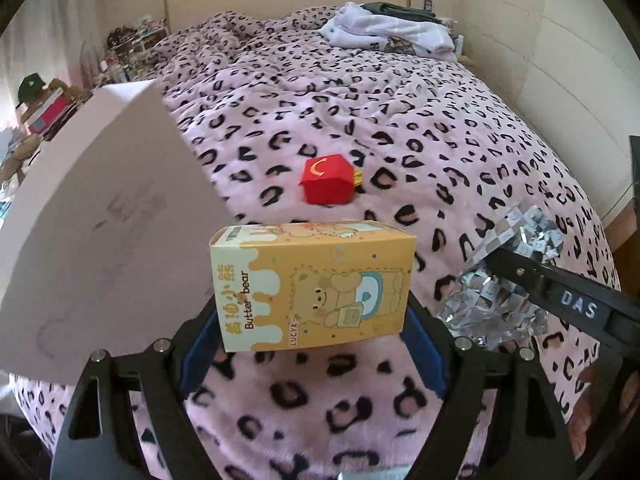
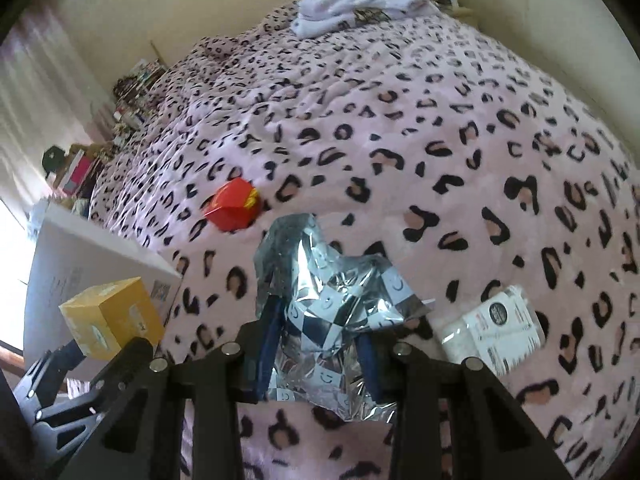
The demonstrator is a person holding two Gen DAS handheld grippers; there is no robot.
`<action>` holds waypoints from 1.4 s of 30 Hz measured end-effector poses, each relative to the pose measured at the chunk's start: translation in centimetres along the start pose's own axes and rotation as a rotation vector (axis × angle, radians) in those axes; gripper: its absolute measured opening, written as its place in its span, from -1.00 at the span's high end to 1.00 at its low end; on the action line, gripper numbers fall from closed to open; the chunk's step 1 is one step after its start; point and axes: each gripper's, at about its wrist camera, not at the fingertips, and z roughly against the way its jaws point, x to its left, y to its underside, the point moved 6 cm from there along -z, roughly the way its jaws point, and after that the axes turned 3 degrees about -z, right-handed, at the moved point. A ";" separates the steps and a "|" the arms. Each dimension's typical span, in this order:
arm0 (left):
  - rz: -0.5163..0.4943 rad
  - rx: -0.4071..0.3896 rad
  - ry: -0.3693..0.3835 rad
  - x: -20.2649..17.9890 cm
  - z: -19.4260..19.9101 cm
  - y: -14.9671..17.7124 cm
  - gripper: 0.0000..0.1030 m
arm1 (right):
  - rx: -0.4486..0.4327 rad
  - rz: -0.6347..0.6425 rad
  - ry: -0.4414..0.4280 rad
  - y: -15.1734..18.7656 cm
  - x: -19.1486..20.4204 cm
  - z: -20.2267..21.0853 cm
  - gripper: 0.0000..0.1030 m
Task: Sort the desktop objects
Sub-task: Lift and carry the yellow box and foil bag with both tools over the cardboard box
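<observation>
My left gripper (image 1: 312, 320) is shut on a yellow Butter bear box (image 1: 312, 284) and holds it above the bed; the box also shows in the right wrist view (image 2: 114, 318). My right gripper (image 2: 320, 344) is shut on a crumpled silver checkered foil bag (image 2: 332, 300), also seen at the right in the left wrist view (image 1: 508, 280). A small red box (image 1: 328, 179) lies on the pink leopard blanket (image 1: 400, 120) beyond both; it shows in the right wrist view too (image 2: 234, 210). A large white box (image 1: 92, 232) stands at the left.
A white labelled packet (image 2: 492, 326) lies on the blanket to the right of my right gripper. Folded white clothes (image 1: 388, 30) sit at the far end of the bed. Cluttered shelves (image 1: 128, 48) line the left wall. The white box also shows at the left (image 2: 80, 256).
</observation>
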 end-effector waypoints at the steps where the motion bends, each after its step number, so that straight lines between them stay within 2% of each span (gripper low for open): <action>1: 0.004 0.005 -0.007 0.4 0.3 0.3 -0.63 | -0.003 0.014 0.008 0.4 0.6 0.5 0.32; 8: 0.046 0.030 -0.043 3.2 1.5 2.4 -0.63 | -0.027 0.105 0.075 3.4 4.5 4.1 0.32; 14: 0.074 0.018 -0.056 5.3 3.6 3.7 -0.63 | -0.051 0.144 0.082 5.0 7.2 6.3 0.32; 27: 0.127 -0.060 -0.075 9.3 10.5 2.6 -0.63 | -0.124 0.225 -0.014 4.1 14.1 11.2 0.31; 42: 0.209 -0.091 -0.112 14.5 13.9 2.3 -0.63 | -0.127 0.312 -0.092 3.5 21.2 12.3 0.31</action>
